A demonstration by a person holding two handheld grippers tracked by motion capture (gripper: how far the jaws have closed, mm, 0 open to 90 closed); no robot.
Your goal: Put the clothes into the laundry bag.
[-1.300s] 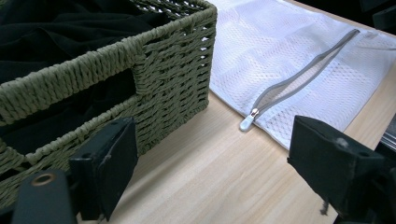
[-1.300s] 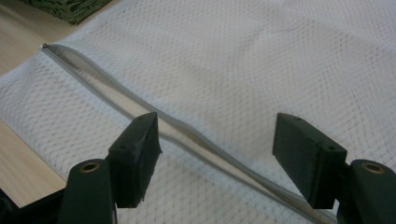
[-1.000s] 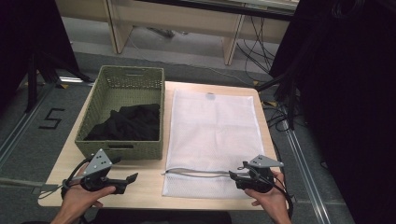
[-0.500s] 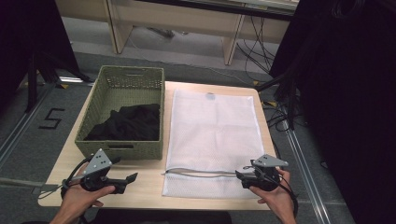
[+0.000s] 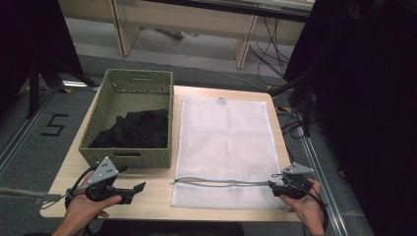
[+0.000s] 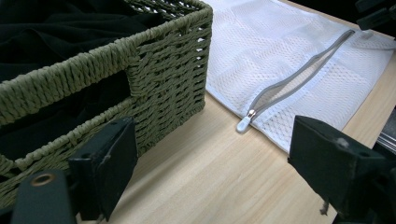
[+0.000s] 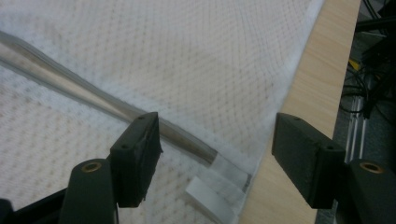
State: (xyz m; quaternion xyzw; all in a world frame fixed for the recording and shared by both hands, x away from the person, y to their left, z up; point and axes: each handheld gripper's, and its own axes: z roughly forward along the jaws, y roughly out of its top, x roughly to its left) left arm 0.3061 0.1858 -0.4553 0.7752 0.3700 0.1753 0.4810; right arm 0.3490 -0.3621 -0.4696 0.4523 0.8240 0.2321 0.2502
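Note:
A white mesh laundry bag (image 5: pixel 226 142) lies flat on the table, with a grey zipper (image 5: pixel 221 183) running across its near end. The zipper pull (image 6: pixel 243 123) sits at the zipper's left end. My right gripper (image 5: pixel 272 186) is open at the bag's near right corner. Its jaws have just been closing a little and straddle the zipper's right end (image 7: pixel 196 149) without pressing it. My left gripper (image 5: pixel 140 189) rests open and empty on bare wood, in front of the green woven basket (image 5: pixel 125 157). Black clothing (image 5: pixel 133 130) lies in the basket.
The basket wall (image 6: pixel 154 70) stands close on the left of my left gripper (image 6: pixel 210 163). The table's right edge (image 7: pixel 303 93) runs just past the bag's side. Cables and a rail (image 5: pixel 314 147) lie on the floor to the right.
My right gripper has slid to the right along the bag's near end, to the zipper's right end. The left gripper has stayed where it was.

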